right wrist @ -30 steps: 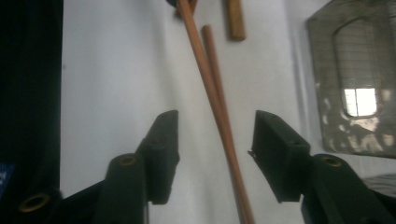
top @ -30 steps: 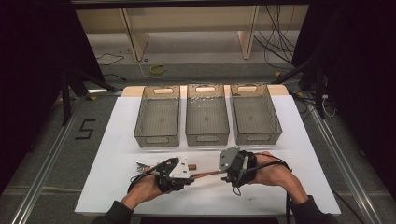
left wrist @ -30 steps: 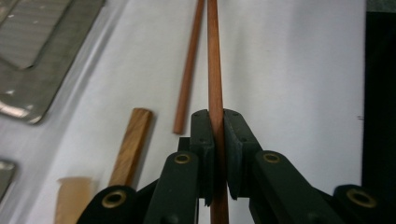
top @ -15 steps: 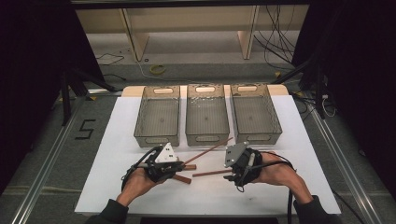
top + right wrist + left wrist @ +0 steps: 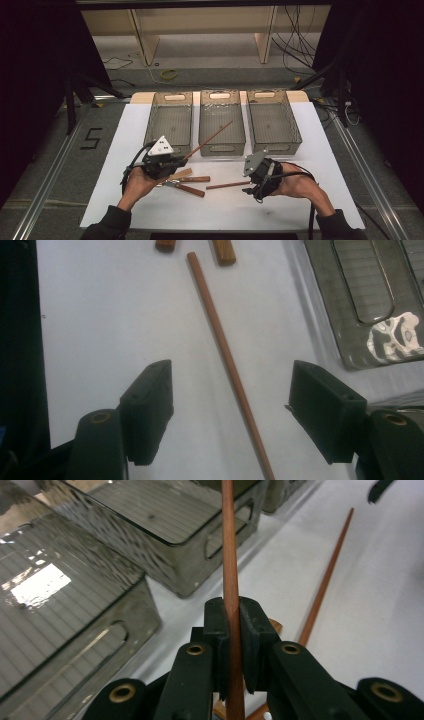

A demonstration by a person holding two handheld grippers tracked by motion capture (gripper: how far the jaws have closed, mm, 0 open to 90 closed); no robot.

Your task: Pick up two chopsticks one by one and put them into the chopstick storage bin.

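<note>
Left gripper is clenched on 1 chopstick pointing toward 1 o'clock over the middle bin. Right gripper, jaws just opening, is released around the other chopstick lying on the worktop.

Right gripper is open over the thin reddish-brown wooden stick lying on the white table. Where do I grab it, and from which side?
Take the thin reddish-brown wooden stick at mid-length, coming straight down from above. It lies flat on the white table, free of the wooden-handled pieces beyond its far end, and already runs between the right gripper's open jaws. Being slender and round, it may roll, so close squarely across its width.
</note>
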